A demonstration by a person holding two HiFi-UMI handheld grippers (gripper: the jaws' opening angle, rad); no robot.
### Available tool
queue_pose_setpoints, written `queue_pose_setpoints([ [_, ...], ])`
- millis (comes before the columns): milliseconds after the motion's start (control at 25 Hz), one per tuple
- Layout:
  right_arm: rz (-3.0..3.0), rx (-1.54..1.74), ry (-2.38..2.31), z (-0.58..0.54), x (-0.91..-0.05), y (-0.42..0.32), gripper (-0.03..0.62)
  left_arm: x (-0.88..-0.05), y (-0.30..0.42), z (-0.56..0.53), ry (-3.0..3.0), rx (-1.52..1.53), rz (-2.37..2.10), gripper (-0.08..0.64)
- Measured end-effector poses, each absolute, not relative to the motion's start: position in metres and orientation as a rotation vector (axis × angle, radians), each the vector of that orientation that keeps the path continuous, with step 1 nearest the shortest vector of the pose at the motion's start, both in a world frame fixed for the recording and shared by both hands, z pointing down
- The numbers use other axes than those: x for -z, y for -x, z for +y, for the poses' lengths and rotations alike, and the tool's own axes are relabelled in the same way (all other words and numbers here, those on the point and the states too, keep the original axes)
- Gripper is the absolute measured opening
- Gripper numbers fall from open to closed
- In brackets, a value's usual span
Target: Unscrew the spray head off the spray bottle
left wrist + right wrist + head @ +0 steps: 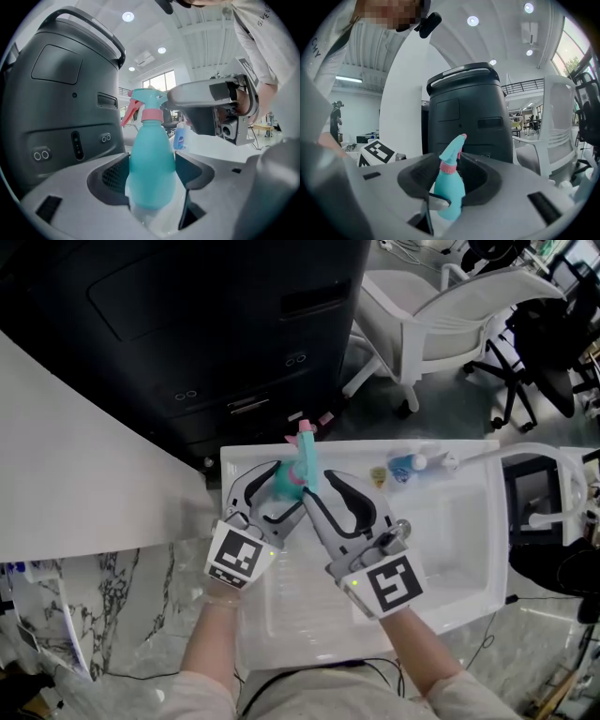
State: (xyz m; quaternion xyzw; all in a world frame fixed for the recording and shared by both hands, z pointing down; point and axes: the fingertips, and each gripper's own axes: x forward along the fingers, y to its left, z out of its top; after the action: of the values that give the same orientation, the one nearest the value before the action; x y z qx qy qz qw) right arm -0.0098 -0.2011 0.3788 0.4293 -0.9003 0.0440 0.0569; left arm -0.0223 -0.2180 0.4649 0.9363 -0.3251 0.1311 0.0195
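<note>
Left hand-held gripper [279, 491] clamps the upright spray bottle [151, 168]. Right hand-held gripper [314, 489], jaws slightly apart, flanks it below the spray head [145, 101].

Left tool [284, 486] gripping teal spray bottle [304, 457], right tool [317, 487] straddling it, white tray [450, 549], black cabinet [187, 315].

Black machine [187, 324] blocks ahead; basin [459, 540] open rightward.

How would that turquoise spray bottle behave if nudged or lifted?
Probably light: the spray bottle looks like thin plastic, though how full it is I can't tell. Tall and narrow with the spray head on top, it might tip if nudged. Its smooth sides could slip; the left gripper clamps its body.
</note>
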Motion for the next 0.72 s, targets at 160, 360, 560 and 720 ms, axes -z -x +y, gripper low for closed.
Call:
queue_pose_setpoints([
  [160, -2.746, -0.216, -1.243, -0.202, -0.387, 0.013, 0.158, -0.465, 0.022, -0.218, -2.906, -0.408, -1.01, 0.31],
  [360, -2.793, -0.388, -1.233, -0.217, -0.398, 0.032, 0.225, -0.465, 0.023, -0.218, -2.906, -0.403, -1.012, 0.31],
  [560, -2.807, -0.305, -1.292, -0.227, -0.39, 0.034, 0.163, -0.465, 0.023, -0.218, -2.909, -0.398, -1.014, 0.31],
  [720, -2.811, -0.267, -1.262, -0.227, -0.389, 0.033, 0.14, -0.465, 0.022, -0.217, -2.908, -0.399, -1.012, 0.31],
])
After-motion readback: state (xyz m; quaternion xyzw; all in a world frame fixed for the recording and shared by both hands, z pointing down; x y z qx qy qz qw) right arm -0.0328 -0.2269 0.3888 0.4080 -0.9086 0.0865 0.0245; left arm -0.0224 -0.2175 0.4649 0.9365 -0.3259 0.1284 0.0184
